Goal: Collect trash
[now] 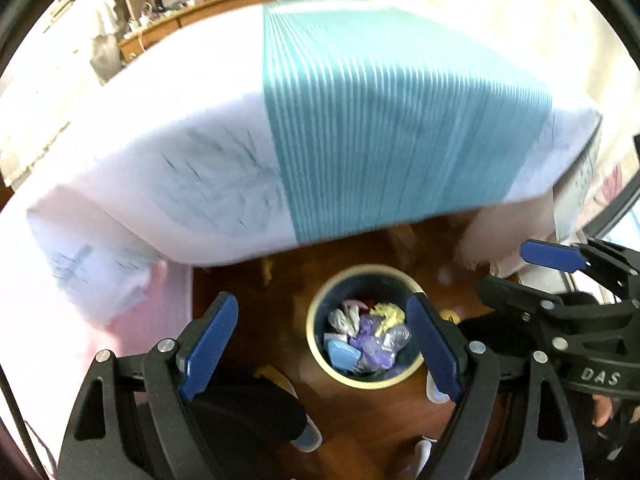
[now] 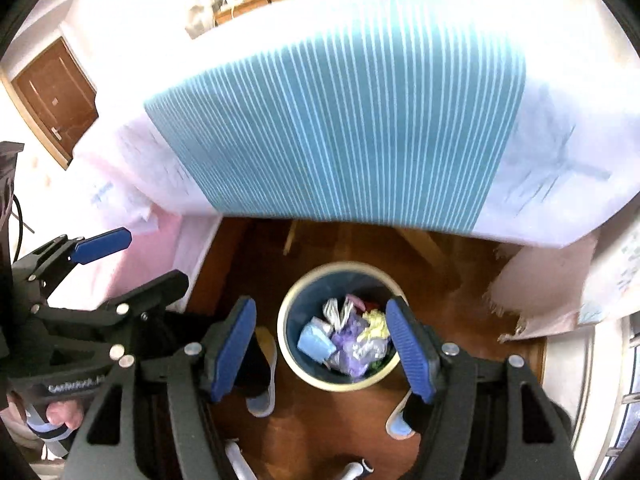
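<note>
— Where are your tongs right now?

— Both hang over the round blue waste bin with the cream rim [image 1: 365,326], looking nearly straight down. My left gripper [image 1: 323,346] is spread wide with nothing between its blue pads, and my right gripper [image 2: 322,349] is the same — jaws apart, empty.

— And the trash?

— What I can see of it sits in the bin already: a heap of crumpled wrappers and plastic scraps [image 2: 348,340] in pale blue, purple, yellow and white. The bin stands on the dark wooden floor [image 1: 248,292], just in front of the bed with the white cover and the teal striped band [image 2: 340,120]. The cover is blurred, so I cannot read the faint print on it.

— So the job looks nearly done?

— I judge so, for whatever went in here, though I cannot tell if more litter lies out of view.

— What could go wrong from here?

— The bin looks fairly full, so another piece dropped from up here might land on the heap and roll out onto the floor. My slippered feet [image 2: 262,380] stand just beside the bin, and a careless step could knock it over. The grippers are near each other too, so swinging one away fast could clip the other.
</note>
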A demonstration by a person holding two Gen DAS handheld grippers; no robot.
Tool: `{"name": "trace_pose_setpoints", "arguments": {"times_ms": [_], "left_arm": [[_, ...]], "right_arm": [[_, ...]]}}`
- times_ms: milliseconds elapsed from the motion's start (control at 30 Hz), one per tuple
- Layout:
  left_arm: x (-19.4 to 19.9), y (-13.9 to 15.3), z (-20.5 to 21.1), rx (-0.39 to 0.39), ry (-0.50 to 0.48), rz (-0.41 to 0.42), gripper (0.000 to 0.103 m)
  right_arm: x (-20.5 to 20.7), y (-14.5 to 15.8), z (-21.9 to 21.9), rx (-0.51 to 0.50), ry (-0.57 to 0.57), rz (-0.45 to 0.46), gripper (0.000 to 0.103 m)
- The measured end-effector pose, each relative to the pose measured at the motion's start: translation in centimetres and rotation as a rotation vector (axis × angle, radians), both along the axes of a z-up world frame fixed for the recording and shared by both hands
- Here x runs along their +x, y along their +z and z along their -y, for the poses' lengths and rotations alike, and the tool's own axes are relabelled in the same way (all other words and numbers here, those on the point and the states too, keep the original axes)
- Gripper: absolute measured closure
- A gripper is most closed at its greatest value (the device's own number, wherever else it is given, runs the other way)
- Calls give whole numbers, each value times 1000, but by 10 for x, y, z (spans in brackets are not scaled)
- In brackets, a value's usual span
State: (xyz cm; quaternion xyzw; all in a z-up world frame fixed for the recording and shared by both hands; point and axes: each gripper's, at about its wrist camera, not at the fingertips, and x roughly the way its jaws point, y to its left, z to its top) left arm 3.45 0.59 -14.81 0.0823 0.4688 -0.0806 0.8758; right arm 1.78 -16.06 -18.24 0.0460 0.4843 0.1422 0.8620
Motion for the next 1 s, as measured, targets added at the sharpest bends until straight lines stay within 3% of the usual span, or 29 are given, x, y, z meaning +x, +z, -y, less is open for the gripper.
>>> {"name": "trace_pose_setpoints", "arguments": {"times_ms": [200,433,733,1000], "left_arm": [[-1,59,-1,-24,30,79,18],[-9,109,6,-61,53,108,18],[-26,133,10,-76,116,105,18],[-42,138,12,-59,175,137,18]], "right_arm": [[-5,60,7,36,-40,106,35],[-12,120,13,16,-95,196,35],[-37,167,20,58,-143,239,35],[-58,180,20,72,-170,287,35]]}}
